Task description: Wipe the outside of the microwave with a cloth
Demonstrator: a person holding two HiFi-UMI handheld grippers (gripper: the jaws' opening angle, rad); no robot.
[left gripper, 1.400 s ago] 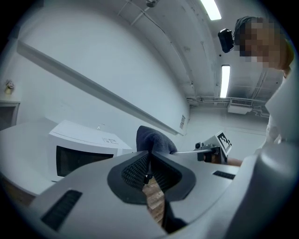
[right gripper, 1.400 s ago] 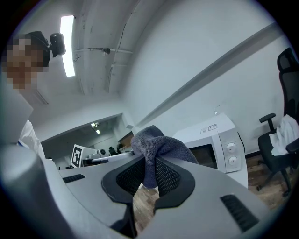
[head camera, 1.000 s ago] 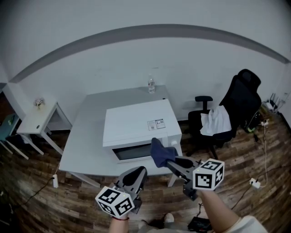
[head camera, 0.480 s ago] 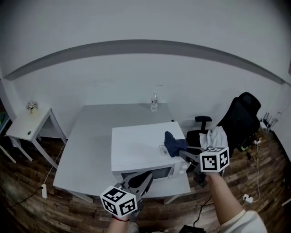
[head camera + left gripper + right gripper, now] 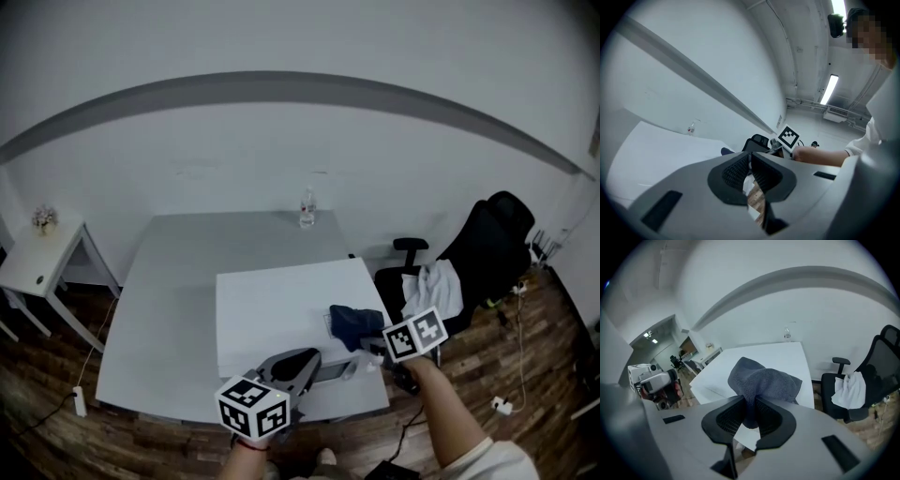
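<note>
The white microwave (image 5: 277, 305) stands on a grey table (image 5: 155, 309). A dark blue cloth (image 5: 352, 322) lies bunched on the right front part of its top. My right gripper (image 5: 367, 341) is shut on the cloth (image 5: 761, 380); the fabric rises in a fold from between the pads and points down at the top surface (image 5: 780, 357). My left gripper (image 5: 302, 362) hovers level before the microwave's front edge, apart from it, shut with nothing between its pads (image 5: 751, 165). The left gripper view also shows the right gripper's marker cube (image 5: 788, 137).
A water bottle (image 5: 307, 207) stands at the table's far edge. A black office chair (image 5: 487, 253) with a white garment (image 5: 431, 286) draped on it is to the right. A small white side table (image 5: 42, 251) is at the left. Cables and a plug lie on the wooden floor (image 5: 502, 405).
The right gripper carried the cloth from in front of the microwave's door up over its top and lowered it onto the right front part. The left gripper moved forward towards the microwave's front.
</note>
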